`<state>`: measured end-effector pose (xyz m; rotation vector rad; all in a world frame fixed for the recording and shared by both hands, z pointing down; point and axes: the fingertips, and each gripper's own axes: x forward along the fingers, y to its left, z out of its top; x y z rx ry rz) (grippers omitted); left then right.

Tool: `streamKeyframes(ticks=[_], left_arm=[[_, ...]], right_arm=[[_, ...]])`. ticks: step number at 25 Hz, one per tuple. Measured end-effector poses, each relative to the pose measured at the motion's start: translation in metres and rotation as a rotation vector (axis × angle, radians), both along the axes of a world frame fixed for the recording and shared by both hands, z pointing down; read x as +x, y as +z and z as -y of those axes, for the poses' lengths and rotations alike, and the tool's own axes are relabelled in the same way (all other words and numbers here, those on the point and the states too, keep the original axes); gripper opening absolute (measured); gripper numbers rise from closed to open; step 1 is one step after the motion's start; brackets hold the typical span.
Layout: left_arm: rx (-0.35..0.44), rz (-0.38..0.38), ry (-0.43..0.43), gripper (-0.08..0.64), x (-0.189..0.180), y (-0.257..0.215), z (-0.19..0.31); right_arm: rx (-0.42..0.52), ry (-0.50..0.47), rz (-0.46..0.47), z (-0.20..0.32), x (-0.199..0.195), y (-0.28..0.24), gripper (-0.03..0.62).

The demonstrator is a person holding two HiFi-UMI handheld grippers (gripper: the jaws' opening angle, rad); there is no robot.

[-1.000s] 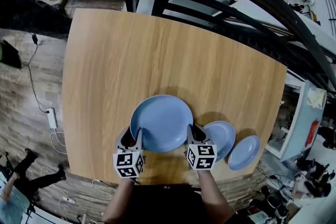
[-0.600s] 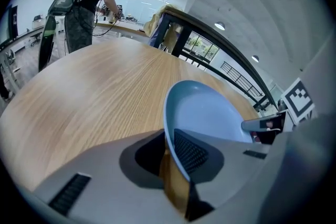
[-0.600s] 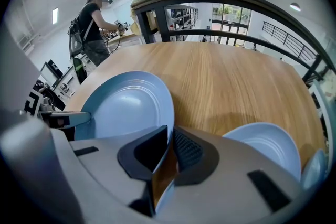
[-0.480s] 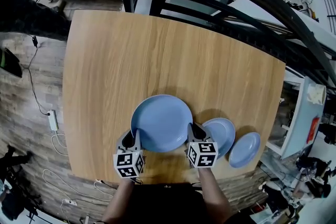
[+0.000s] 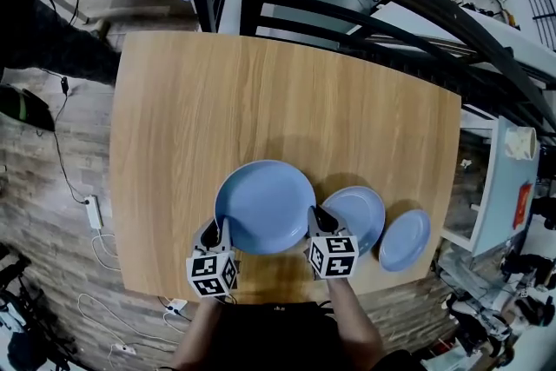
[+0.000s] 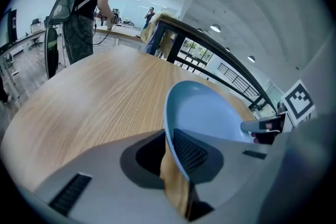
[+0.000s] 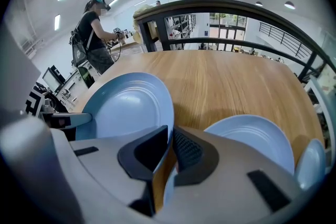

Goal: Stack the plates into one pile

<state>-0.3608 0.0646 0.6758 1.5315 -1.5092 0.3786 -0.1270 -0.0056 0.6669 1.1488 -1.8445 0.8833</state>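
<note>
While the large plate (image 5: 265, 206) is clamped by the right gripper (image 5: 320, 220), left gripper (image 5: 219, 230) jaws are being closed on its rim. Medium plate (image 5: 358, 217) is seen just beside.

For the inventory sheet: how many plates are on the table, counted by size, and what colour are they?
Large blue plate: 1
Medium blue plate: 1
Small blue plate: 1
Total: 3 plates, all blue

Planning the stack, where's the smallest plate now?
Head view: the smallest blue plate lies at the far right of the wooden table, just right of the medium plate.
</note>
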Motion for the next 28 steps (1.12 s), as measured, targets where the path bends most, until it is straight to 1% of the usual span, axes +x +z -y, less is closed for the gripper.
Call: streamKeyframes(ticks=[9,13,21,28], left_arm=[[0.054,0.034,0.049,0.061,0.017,-0.030,-0.012],[0.081,0.046,0.087,0.061,0.033,-0.045,-0.015],[0.118,0.063,0.182,0.060,0.084,-0.068,-0.021],[0.137,0.059,0.252,0.060,0.141,-0.077,-0.023]], right_arm=[[0.055,0.056,0.046,-0.022,0.020,-0.027,0.048],[0.082,0.090,0.054,-0.033,0.038,-0.040,0.048],[0.119,0.174,0.065,-0.061,0.092,-0.058,0.048],[0.139,0.251,0.063,-0.082,0.151,-0.066,0.048]])
